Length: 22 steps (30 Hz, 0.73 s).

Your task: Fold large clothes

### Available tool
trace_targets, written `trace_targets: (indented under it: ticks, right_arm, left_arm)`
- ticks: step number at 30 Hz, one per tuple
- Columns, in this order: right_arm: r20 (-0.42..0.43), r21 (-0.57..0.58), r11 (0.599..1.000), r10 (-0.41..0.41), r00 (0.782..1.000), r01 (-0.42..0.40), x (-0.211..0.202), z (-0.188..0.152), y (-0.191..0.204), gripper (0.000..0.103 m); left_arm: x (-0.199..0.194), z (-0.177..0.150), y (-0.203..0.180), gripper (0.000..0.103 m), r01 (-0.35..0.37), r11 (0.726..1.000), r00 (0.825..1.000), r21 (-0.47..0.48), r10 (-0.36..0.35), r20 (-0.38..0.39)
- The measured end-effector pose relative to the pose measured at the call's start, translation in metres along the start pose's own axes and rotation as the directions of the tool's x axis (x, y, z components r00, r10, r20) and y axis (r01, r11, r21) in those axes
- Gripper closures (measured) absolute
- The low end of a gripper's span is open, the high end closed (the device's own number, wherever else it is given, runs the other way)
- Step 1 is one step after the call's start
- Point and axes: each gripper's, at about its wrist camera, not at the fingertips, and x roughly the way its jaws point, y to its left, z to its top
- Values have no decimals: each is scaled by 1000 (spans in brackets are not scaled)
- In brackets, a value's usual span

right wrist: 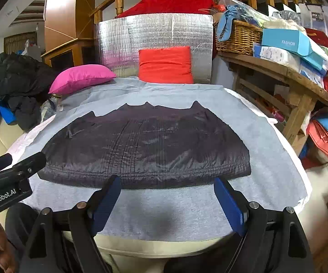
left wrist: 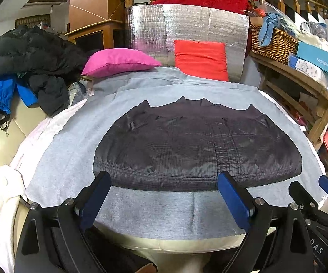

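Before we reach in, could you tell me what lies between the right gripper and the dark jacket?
Only bare grey sheet, seen in the right wrist view.

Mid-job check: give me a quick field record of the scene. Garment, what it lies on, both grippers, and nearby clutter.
garment: dark quilted jacket, lying flat
surface: grey sheet under the jacket
left gripper: open, empty, at the jacket's near hem
right gripper: open, empty, at the near hem
behind the jacket: pink pillow, red cushion
left side: pile of dark clothes
right side: wicker basket on a wooden shelf
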Motion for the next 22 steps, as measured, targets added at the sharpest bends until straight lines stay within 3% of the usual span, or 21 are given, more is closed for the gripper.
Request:
trace_targets:
  ticks: [8, 22]
  right_arm:
    - [8, 0, 1000, -4, 1000, 4, -3, 1, -1, 17]
    - [7, -6, 1000, -6, 1000, 6, -3, -2, 4, 17]
  left_arm:
    - [1, -2, 2, 8, -32, 999, 999, -10, 32, 5]
    - [-1, -5, -3, 8, 28, 999, 1000, 18, -29, 4]
